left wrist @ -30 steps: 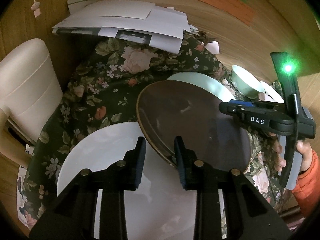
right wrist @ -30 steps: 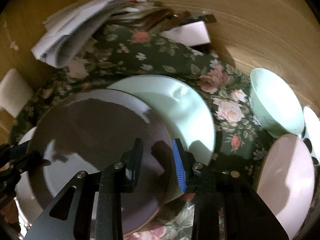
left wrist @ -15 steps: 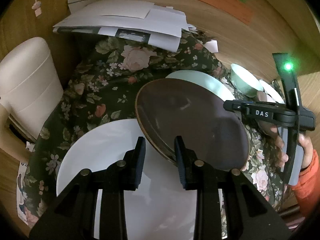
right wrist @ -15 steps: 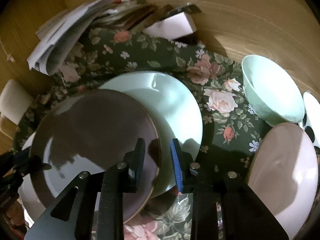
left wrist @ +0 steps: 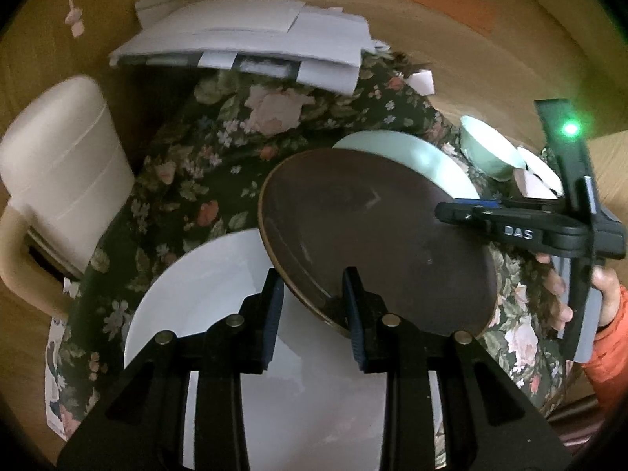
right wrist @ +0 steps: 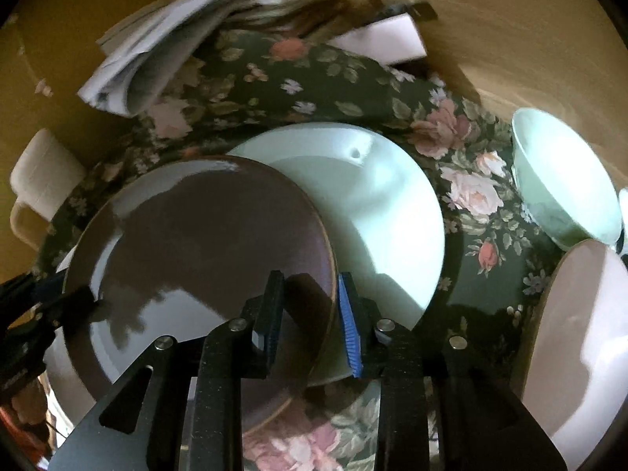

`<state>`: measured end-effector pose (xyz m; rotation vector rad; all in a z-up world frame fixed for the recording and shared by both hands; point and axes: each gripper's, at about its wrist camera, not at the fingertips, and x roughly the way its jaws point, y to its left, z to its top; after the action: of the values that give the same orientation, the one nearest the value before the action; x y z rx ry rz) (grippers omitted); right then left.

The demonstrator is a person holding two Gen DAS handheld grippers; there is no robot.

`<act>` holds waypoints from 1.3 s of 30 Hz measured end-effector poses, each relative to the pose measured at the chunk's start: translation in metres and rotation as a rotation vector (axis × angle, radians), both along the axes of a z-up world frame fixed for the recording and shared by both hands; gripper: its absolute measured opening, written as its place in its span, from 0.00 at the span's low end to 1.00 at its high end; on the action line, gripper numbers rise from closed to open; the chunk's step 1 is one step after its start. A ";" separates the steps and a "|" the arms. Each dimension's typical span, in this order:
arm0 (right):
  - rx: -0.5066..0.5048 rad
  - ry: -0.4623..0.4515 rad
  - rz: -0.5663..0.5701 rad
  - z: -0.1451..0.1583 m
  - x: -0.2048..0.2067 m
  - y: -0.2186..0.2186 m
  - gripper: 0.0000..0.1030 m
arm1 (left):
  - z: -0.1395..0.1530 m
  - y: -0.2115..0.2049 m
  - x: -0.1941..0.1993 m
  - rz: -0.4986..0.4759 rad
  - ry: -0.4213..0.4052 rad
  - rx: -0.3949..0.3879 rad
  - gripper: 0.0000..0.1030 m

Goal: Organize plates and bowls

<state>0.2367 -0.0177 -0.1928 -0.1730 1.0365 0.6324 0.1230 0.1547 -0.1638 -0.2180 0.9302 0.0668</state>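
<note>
Brown plate [left wrist: 376, 235] sits tilted, its left edge riding up over the white plate [left wrist: 219, 298] and its right part lying on the green plate [right wrist: 376, 204], all on the floral cloth [left wrist: 196, 180]. Left gripper [left wrist: 312, 306] straddles the plate's near-left rim; the rim runs between its fingers, which look closed on it, though whether the pads truly press I cannot tell for sure. Right gripper [right wrist: 310, 314] is at the opposite rim, where brown overlaps green; its jaws are opening, the rim in the gap between them, the blue pad [right wrist: 349, 333] standing clear on the green-plate side. So the plate spans crosswise between the two grippers, one edge to each. Judging by this, the left has the plate and the right is letting go. Green bowl [right wrist: 565, 180] and pink plate [right wrist: 581, 345] lie well apart to the right.
</note>
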 end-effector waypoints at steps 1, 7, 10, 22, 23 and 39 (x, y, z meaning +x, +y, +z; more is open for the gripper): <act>0.007 -0.001 0.007 0.001 -0.004 -0.003 0.25 | -0.002 0.002 -0.001 0.004 0.007 -0.012 0.30; 0.026 0.003 0.029 0.010 -0.020 -0.003 0.25 | -0.005 0.015 -0.007 0.037 0.011 -0.042 0.30; 0.036 0.027 0.027 0.006 -0.011 0.004 0.26 | -0.007 0.015 -0.006 0.033 0.005 -0.050 0.30; 0.051 0.001 0.034 0.015 -0.009 0.003 0.26 | -0.007 0.013 -0.002 0.032 -0.015 -0.017 0.33; 0.051 -0.006 0.035 0.016 -0.010 0.003 0.26 | -0.007 0.012 -0.002 0.035 -0.015 -0.012 0.33; 0.076 -0.037 -0.007 0.029 -0.032 -0.027 0.26 | -0.004 0.002 -0.010 0.014 -0.021 -0.017 0.34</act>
<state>0.2046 -0.0445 -0.1641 -0.1144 0.9751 0.6587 0.1134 0.1569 -0.1673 -0.2411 0.9089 0.0696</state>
